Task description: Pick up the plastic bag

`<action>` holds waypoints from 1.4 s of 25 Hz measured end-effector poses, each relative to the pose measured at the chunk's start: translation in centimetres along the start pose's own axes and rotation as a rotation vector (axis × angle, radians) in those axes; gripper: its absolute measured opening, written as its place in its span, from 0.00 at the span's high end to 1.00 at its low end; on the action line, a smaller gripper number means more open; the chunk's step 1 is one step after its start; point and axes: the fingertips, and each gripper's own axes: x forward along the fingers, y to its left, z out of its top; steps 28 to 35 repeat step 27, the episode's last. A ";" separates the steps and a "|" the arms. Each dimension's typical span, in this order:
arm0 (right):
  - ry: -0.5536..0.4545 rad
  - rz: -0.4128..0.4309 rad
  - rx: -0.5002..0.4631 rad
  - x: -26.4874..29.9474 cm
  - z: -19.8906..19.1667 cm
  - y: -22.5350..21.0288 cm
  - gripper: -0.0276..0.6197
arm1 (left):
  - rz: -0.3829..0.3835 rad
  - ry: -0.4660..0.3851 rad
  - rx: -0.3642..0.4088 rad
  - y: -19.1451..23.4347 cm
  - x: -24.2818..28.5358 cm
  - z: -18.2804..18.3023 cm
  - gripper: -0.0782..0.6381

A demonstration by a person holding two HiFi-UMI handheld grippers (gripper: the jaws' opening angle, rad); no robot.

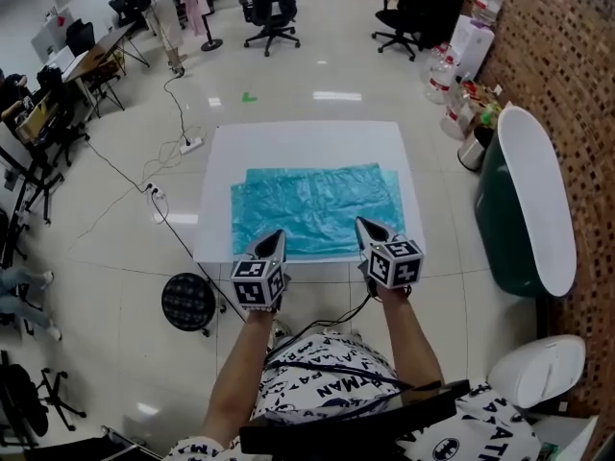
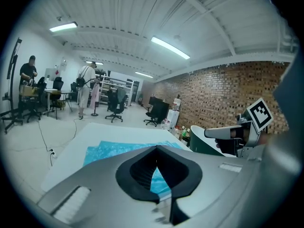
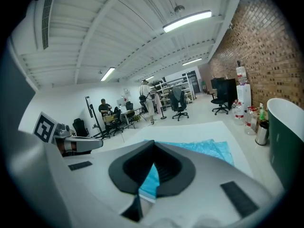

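A blue plastic bag [image 1: 317, 209] lies flat and spread out on a white table [image 1: 307, 142]. My left gripper [image 1: 272, 241] hovers over the table's near edge at the bag's front left, jaws together with nothing in them. My right gripper [image 1: 370, 229] hangs over the bag's front right edge, also shut and empty. In the left gripper view the bag [image 2: 114, 148] shows beyond the closed left gripper [image 2: 156, 148], with the right gripper [image 2: 228, 133] beside it. The right gripper view shows the bag [image 3: 204, 148] past the closed right gripper [image 3: 153, 151].
A dark green tub with a white rim [image 1: 524, 200] stands right of the table by the brick wall. A round black stool [image 1: 188, 302] sits at the near left. Cables and a power strip [image 1: 190, 145] run over the floor at left. Office chairs [image 1: 274, 12] stand farther back.
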 end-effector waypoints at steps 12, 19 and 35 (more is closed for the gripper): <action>0.020 -0.028 -0.003 -1.4 -1.4 0.3 0.96 | -0.022 -0.012 0.014 -0.9 -0.9 0.5 0.90; 0.023 -0.043 -0.006 -1.8 -1.6 0.2 0.96 | -0.027 -0.003 0.005 -0.8 -1.1 0.2 0.90; 0.031 -0.051 -0.018 -1.6 -1.8 0.3 0.96 | -0.030 -0.006 -0.008 -0.5 -1.1 0.3 0.90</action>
